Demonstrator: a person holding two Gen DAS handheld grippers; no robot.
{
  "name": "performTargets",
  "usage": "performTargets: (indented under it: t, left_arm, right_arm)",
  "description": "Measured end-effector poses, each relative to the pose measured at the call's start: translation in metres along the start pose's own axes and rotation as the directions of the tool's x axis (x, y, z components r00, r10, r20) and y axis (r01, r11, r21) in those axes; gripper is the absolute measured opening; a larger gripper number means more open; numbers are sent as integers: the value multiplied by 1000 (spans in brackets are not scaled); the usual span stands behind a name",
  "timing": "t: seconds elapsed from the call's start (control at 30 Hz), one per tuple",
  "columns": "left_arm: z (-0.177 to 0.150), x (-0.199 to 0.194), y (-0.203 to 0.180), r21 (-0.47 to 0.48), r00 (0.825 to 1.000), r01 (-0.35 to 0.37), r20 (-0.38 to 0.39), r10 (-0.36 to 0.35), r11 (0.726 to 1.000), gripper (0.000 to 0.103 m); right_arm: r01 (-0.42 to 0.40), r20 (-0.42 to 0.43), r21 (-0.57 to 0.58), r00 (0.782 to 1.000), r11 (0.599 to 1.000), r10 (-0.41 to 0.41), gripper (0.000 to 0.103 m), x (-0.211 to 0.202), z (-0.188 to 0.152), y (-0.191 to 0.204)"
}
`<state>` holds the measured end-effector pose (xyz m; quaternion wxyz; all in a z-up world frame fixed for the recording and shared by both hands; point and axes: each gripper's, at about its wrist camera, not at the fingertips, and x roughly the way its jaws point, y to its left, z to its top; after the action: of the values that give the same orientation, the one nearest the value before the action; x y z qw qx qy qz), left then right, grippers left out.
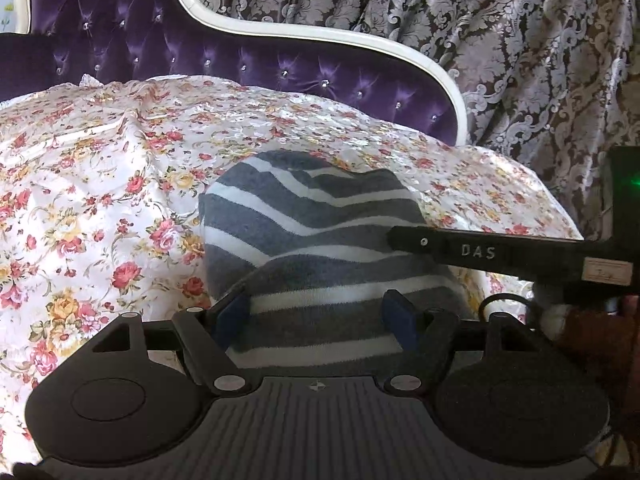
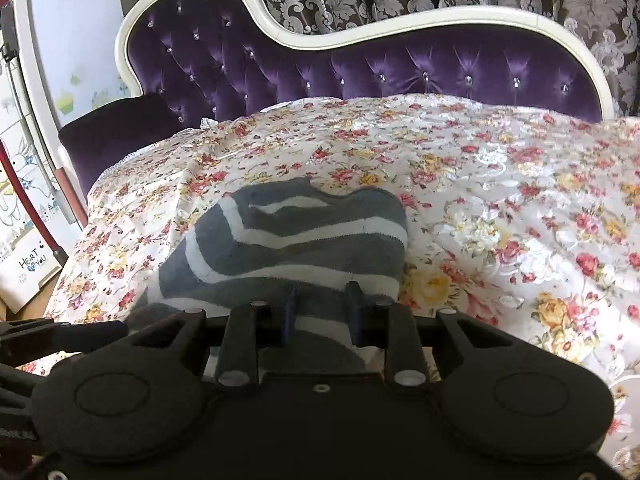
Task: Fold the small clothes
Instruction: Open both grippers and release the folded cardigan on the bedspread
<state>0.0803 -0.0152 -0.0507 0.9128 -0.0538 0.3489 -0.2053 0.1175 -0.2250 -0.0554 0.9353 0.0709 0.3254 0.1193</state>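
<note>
A: What is seen?
B: A purple tufted sofa (image 2: 400, 68) draped with a floral cover (image 2: 500, 208); a striped garment (image 2: 296, 236) is bunched mid-cover.
A: And the tools?
B: The left gripper (image 1: 316, 316) is spread around the garment's near edge; the right gripper (image 2: 320, 312) is narrowed around a fold, a gap visible.

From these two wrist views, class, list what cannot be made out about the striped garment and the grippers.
- Striped garment: its near edge is hidden behind the gripper bodies in both views; its type is unclear.
- Left gripper: fingers apart; contact with the cloth cannot be told.
- Right gripper: fingers apart around cloth; any pinch is hidden.
- Sofa: seat hidden under the floral cover.
</note>
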Motion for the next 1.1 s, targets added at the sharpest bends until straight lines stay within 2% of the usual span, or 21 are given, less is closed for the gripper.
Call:
performTargets:
  t: [0.1,0.13,0.17,0.23,0.27,0.33,0.4,0.43,0.5,0.63,0.93,1.1]
  left_arm:
    - [3,-6,-4,0,1000,-15,9,15,1000,72]
    - [4,-10,-6,2,1000,-18,16,18,1000,73]
    - [6,-13,-8,7,1000,-24,20,24,1000,74]
    - [8,-20,-11,20,999,-47,24,46,999,85]
    - [9,-23,-13,23,998,-61,28,61,998,88]
    - [10,-29,-15,25,995,-91,44,90,996,96]
    - [11,-36,-16,16,992,-115,51,114,993,97]
    - [11,-39,-15,9,990,-129,51,128,992,103]
    - [11,-44,-15,1,987,-153,51,153,988,103]
    - [10,-53,-15,-7,981,-189,47,189,982,103]
    - [0,-66,-12,-32,982,-191,-17,190,981,103]
    - [-7,-71,-21,15,967,-250,-39,251,968,102]
  right_arm:
    - [-10,37,1,999,1000,10,48,-14,2,1]
    - [-10,53,5,999,1000,10,58,-20,2,0]
    - [-14,66,10,998,1000,13,63,-23,4,-2]
    - [-26,90,35,996,999,23,82,-32,6,-5]
    - [-31,97,49,995,998,26,88,-36,6,-7]
    - [-20,104,76,995,997,12,94,-44,6,-11]
    - [-9,104,91,995,996,0,95,-51,5,-12]
    - [-10,103,100,995,995,0,98,-54,5,-13]
    - [-19,99,120,995,993,7,103,-60,2,-13]
    - [-35,94,128,995,991,23,103,-72,-3,-9]
    - [11,75,126,997,992,-21,103,-91,-15,6]
    - [-9,55,148,999,989,1,103,-100,-20,9]
